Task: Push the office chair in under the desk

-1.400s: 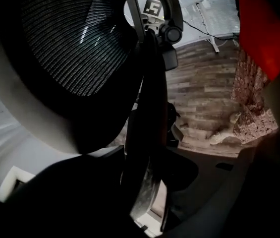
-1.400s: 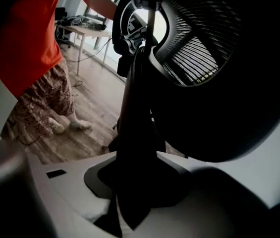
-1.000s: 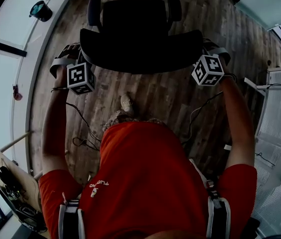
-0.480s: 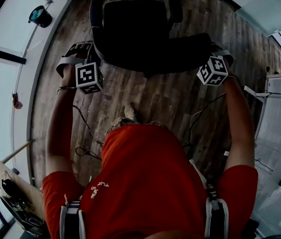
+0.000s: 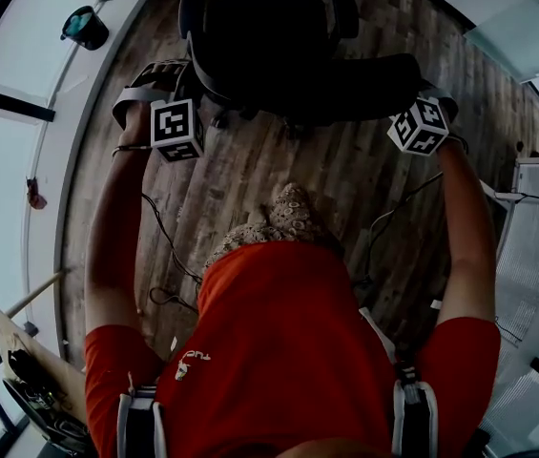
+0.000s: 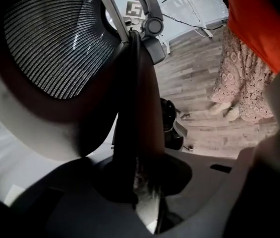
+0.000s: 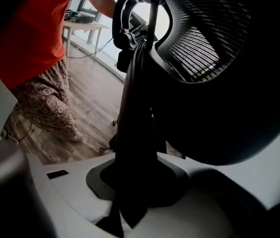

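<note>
1. We see one office chair, black, standing on the wooden floor at the top of the head view, directly in front of the one person, who wears a red shirt.
2. The chair's one backrest is turned towards the person and its seat points away. Its two armrests show on the far side, one on each side of the seat.
3. There are two grippers, each with one marker cube: one cube at the left end of the backrest and one at the right end.
4. The left gripper has its jaws clamped on the left edge of the backrest. In its own view the dark rim runs down between the jaws, and the mesh fills the upper left.
5. The right gripper has its jaws clamped in the same way on the right edge. In its own view the rim also goes down between the jaws.
6. Both arms are stretched forward to the chair.
7. One teal round thing stands at the upper left, well apart from the chair.
8. We cannot tell which pale surface at the top of the head view is the desk.
</note>
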The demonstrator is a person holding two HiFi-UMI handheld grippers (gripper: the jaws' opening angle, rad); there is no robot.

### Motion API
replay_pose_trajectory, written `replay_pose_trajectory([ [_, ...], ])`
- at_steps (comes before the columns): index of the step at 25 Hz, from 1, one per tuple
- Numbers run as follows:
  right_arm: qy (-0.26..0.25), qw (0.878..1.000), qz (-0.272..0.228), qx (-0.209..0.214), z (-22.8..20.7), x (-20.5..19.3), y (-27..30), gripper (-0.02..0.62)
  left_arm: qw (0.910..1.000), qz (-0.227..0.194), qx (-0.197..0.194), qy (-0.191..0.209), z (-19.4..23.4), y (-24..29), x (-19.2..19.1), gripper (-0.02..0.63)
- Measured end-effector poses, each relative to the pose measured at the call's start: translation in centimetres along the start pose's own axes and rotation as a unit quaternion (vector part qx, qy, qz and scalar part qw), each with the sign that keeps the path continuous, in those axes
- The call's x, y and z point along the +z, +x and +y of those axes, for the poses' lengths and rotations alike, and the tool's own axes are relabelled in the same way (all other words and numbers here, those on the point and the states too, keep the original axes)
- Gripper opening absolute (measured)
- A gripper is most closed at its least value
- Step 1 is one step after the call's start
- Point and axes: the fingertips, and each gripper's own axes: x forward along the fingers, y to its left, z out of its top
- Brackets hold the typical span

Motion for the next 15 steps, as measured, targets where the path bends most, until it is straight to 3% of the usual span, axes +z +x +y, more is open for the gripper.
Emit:
replay_pose_trajectory([
  [4, 0.005, 1.000, 0.004, -0.006, -1.5, 0.2, 1.3, 0.098, 1.0000, -0.006, 0.003, 0.005, 1.6, 1.7, -1.2, 0.081],
  [15, 0.013, 1.000, 0.027, 0.008, -6.8, -4.1, 6.0, 0.098, 0.9997, -0.019, 0.001, 0.012, 7.8, 8.5, -2.4, 0.078],
])
